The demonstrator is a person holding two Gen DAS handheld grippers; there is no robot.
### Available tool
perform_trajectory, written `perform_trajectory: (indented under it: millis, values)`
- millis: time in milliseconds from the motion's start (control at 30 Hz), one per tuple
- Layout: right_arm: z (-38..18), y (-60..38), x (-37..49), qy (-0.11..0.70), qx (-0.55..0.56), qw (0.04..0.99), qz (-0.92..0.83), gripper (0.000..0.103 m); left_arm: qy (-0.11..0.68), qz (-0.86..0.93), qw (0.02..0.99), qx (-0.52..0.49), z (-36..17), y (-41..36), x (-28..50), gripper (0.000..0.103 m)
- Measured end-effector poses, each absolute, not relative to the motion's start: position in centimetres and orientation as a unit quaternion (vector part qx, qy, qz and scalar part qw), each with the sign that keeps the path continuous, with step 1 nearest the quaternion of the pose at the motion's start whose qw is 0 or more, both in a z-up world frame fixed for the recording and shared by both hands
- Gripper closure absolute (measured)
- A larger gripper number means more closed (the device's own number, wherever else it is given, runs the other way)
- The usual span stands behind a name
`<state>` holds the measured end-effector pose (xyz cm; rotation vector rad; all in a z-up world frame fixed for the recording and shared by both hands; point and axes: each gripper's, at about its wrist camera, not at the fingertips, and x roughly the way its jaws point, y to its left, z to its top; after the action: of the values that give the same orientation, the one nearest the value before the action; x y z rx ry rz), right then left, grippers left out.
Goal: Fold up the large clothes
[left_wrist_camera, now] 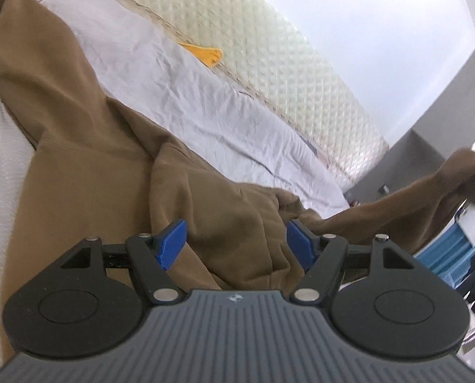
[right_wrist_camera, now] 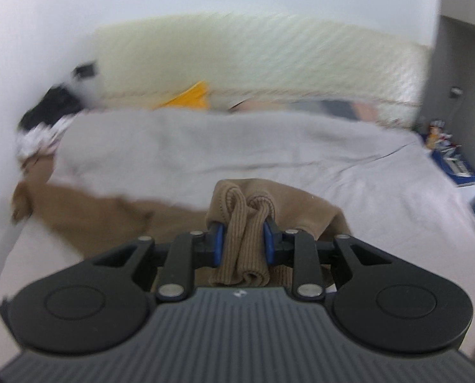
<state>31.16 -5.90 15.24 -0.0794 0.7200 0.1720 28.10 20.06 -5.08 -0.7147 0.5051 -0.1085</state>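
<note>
Right gripper [right_wrist_camera: 242,234] clamps brown garment [right_wrist_camera: 247,223] ribbed cuff | left gripper [left_wrist_camera: 236,244] wide apart over garment

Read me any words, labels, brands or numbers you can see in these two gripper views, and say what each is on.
No readable text in either view.
Left gripper body: a small emblem, no letters.
Right gripper body: the same kind of emblem, no letters.
Blue item at the bed's far right edge: white print, too blurred to read.
Brown sweatshirt: no print visible.
</note>
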Motion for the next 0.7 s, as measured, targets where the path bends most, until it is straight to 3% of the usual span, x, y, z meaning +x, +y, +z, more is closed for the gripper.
perform_trajectory:
  millis: [133,400,667,700]
  values:
    - [7.7,1.2,28.2,0.387,-0.065,0.911,0.124,0.075,0.244,-0.055,0.895,-0.370,-5.6,22.0,27.8,0.028]
    - [-7.0,6.1,28.0,0.459,0.042,0.881,0.108,0.074,0.241,-0.027,0.888,-0.392,-6.7,25.9,27.5,0.028]
    - [-10.0,6.3,27.3,0.511,0.110,0.838,0.154,0.065,0.246,-0.022,0.869,-0.429,-8.2,28.2,28.0,0.028]
    - [-9.9,5.9,27.2,0.520,0.117,0.831,0.161,0.059,0.247,-0.027,0.866,-0.434,-8.4,28.2,28.1,0.028]
